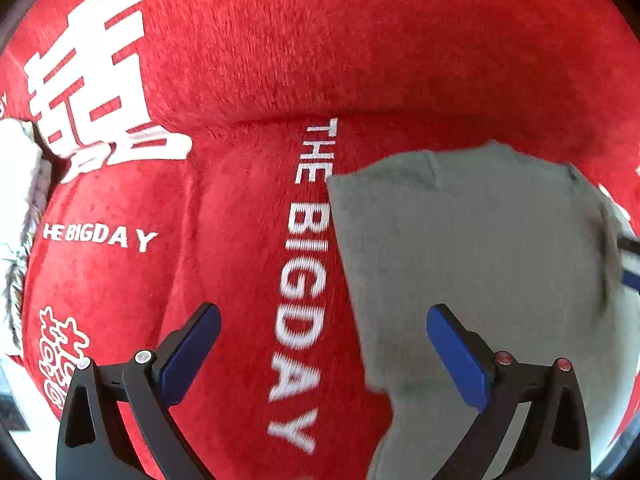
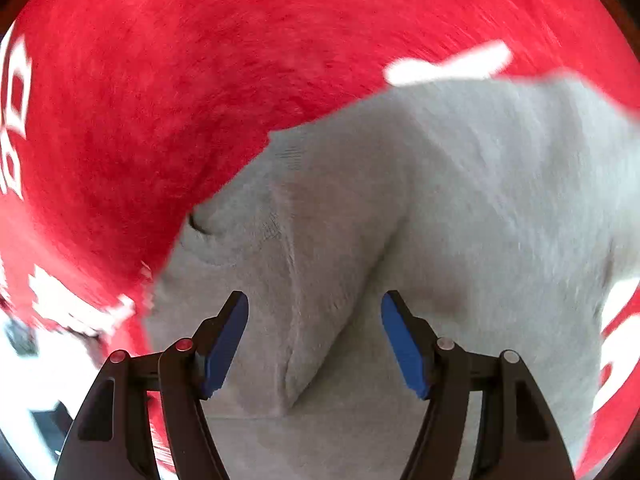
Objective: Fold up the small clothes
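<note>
A small grey garment lies on a red plush blanket printed with white lettering. My left gripper is open and empty, hovering over the garment's left edge; its right finger is above the grey cloth, its left finger above the blanket. In the right wrist view the same grey garment fills the lower right, with a raised fold running between the fingers. My right gripper is open, just above that fold; I cannot tell whether it touches the cloth.
The red blanket covers the whole surface. White fringed fabric lies at the far left edge of the left wrist view. The right wrist view is motion-blurred.
</note>
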